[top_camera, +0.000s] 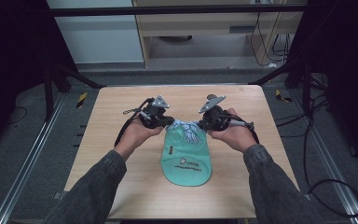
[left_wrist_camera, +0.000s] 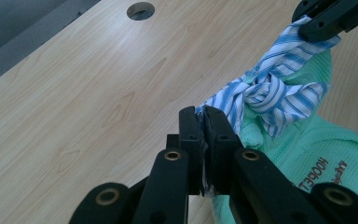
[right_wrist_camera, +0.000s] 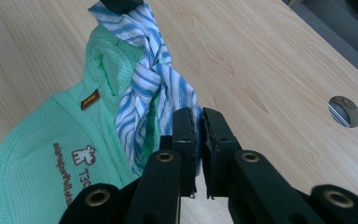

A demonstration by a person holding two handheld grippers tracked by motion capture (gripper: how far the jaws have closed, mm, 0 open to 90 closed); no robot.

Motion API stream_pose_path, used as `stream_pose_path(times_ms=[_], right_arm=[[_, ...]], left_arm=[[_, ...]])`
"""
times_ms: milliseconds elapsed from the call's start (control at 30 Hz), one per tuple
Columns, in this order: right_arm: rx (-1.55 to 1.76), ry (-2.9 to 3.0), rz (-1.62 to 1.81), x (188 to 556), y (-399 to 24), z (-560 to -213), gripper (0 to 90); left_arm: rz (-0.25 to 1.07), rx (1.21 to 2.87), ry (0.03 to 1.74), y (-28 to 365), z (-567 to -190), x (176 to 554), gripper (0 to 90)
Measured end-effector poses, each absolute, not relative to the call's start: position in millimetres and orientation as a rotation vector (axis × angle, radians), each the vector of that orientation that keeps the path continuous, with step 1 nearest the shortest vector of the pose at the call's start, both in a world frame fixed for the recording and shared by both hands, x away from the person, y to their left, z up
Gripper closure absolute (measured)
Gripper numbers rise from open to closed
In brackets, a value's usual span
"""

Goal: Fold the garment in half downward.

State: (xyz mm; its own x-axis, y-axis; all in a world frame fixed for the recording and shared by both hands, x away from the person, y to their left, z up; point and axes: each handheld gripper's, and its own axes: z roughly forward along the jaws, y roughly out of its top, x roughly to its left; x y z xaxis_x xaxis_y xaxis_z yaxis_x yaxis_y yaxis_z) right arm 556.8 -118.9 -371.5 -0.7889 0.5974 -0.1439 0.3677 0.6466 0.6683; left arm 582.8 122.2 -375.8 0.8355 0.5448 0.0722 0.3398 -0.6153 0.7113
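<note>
A mint-green cloth (top_camera: 185, 158) (left_wrist_camera: 317, 154) (right_wrist_camera: 51, 144) with a printed logo lies flat on the wooden table (top_camera: 121, 107). At its far end a blue-and-white striped cloth (top_camera: 188, 129) (left_wrist_camera: 275, 93) (right_wrist_camera: 154, 88) is tied in a knot. My left gripper (top_camera: 170, 122) (left_wrist_camera: 204, 116) is shut on the left end of the striped cloth. My right gripper (top_camera: 202, 124) (right_wrist_camera: 199, 119) is shut on its right end. The striped cloth stretches between the two grippers, just above the table.
A round hole (left_wrist_camera: 140, 10) (right_wrist_camera: 345, 111) is cut in the table near its far edge. Black frame legs (top_camera: 70, 74) stand at the table's far corners, and cables (top_camera: 326, 191) trail on the floor to the right.
</note>
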Motion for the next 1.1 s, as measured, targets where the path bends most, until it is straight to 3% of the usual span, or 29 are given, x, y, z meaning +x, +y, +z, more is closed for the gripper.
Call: stream_pose_path(times_ms=[1100], right_arm=[[0.75, 2.5, 0.87, 566.1, -120.6, -363.6, 84.5]], left_arm=[[0.401, 2.292, 0.632, 115.4, -364.7, 592.8, 86.8]])
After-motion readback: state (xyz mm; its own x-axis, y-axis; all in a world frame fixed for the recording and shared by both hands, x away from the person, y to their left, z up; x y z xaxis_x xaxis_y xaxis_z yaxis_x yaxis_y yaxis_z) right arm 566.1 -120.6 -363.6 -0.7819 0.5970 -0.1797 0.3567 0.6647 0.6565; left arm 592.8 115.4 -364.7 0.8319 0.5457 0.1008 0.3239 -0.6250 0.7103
